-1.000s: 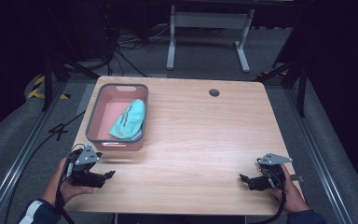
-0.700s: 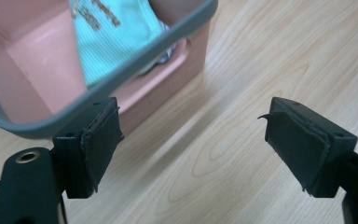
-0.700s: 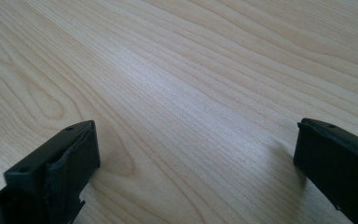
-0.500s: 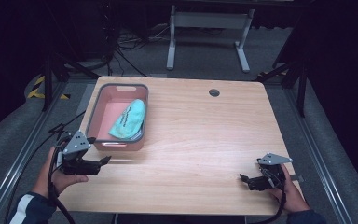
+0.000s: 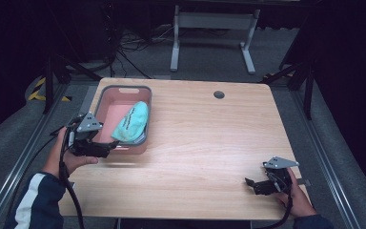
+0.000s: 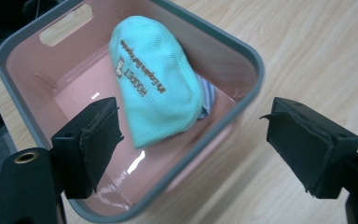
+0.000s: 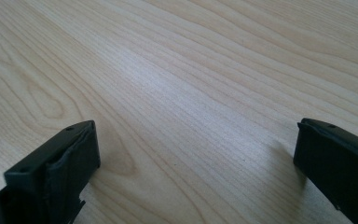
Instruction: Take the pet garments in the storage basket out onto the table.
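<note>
The left gripper [image 5: 106, 147] is held up in the person's left hand [image 5: 69, 155], near the left edge of the bench [image 5: 209, 143] in the high view. The hand wraps the body from below, a dark sleeve with a white stripe running back to the bottom edge. Its two black jaws point rightward and stand wide apart with nothing pressed between the pads; the grey three-cornered plate sits on top and the cable trails down past the forearm.

The right gripper [image 5: 250, 183] lies low by the bench's near right corner, held by the right hand [image 5: 298, 198]. Its jaws point left, set wide apart, with nothing between them.
</note>
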Available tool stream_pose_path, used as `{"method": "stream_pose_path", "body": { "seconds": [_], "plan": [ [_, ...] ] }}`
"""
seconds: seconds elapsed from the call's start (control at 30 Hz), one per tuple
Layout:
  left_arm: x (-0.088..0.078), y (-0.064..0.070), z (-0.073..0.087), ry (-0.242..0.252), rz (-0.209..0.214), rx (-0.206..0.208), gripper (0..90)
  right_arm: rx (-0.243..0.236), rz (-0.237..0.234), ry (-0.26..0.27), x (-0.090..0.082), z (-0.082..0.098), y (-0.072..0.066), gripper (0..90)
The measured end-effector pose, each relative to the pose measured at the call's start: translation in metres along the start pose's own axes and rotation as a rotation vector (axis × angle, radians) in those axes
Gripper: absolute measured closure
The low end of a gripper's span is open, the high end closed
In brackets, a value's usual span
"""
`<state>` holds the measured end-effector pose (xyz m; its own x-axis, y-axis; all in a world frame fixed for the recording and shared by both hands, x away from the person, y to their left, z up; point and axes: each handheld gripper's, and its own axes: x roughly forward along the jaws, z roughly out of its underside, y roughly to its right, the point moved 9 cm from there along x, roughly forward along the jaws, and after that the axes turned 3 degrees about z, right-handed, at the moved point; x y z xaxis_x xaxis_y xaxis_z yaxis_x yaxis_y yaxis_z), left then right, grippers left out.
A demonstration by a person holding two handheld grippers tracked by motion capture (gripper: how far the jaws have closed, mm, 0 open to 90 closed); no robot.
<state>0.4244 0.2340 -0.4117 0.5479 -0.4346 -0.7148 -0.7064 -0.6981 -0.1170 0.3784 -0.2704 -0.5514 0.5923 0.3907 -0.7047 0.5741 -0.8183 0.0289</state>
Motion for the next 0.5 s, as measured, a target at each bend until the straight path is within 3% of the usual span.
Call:
{"method": "stream_pose_path", "body": {
  "seconds": [0.07, 0.27, 0.5],
  "plan": [
    [0.009, -0.008, -0.005, -0.023, 0.008, -0.03, 16.0, 0.0, 0.0, 0.0, 0.0, 0.0, 0.0, 0.4],
    [0.023, -0.016, -0.015, -0.059, 0.002, -0.034, 15.9, 0.0, 0.0, 0.0, 0.0, 0.0, 0.0, 0.4],
    [0.058, -0.025, -0.027, -0.162, 0.004, -0.015, 17.4, 0.0, 0.0, 0.001, 0.0, 0.0, 0.0, 0.4]
  ]
}}
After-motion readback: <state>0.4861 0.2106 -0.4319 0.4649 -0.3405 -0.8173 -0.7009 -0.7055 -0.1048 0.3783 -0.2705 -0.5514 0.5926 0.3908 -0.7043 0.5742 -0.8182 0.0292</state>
